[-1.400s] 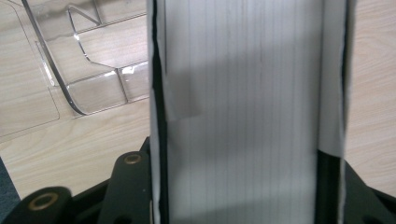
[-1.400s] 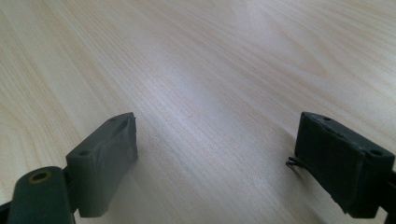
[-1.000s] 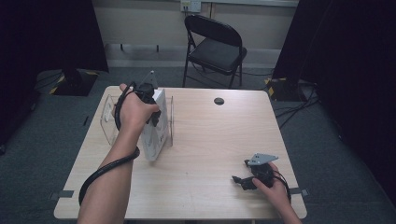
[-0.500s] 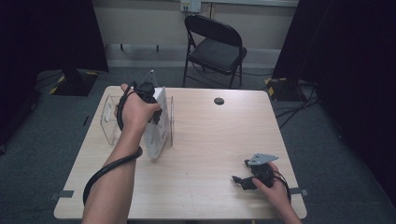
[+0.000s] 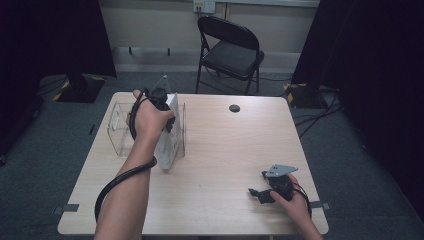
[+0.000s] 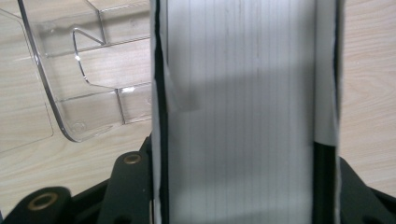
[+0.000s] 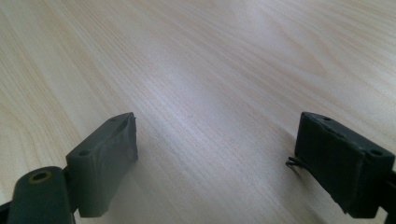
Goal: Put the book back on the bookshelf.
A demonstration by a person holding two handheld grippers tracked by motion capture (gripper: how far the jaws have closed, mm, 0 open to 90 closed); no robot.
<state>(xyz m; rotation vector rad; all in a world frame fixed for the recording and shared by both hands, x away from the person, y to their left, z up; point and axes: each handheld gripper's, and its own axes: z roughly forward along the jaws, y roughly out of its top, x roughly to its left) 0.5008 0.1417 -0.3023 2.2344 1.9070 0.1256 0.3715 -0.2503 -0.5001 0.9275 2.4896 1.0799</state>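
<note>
- The table (image 5: 215,165) is a light wood surface with rounded corners; a folding chair (image 5: 231,52) stands on the floor beyond its far edge.
- The clear plastic organizer (image 5: 120,131) stands on the left part of the table. In the left gripper view, its curved transparent wall and inner compartments (image 6: 77,79) appear to the left of the held item.
- The white book (image 5: 170,137) stands upright at the right-hand end of the organizer, lower edge toward the table. In the left gripper view, its page block (image 6: 240,112) runs vertically between the two black jaws, with a cover edge on each side.
- The left gripper (image 5: 159,102) is positioned over the top of the book, with its jaws clamped on the book from both sides.
- The right gripper (image 5: 262,194) rests at the near right of the table, well apart from the book and organizer. In the right gripper view, its jaws (image 7: 215,163) stand wide apart with bare wood between them.
- A small dark round disc (image 5: 234,108) lies near the far edge of the table.
</note>
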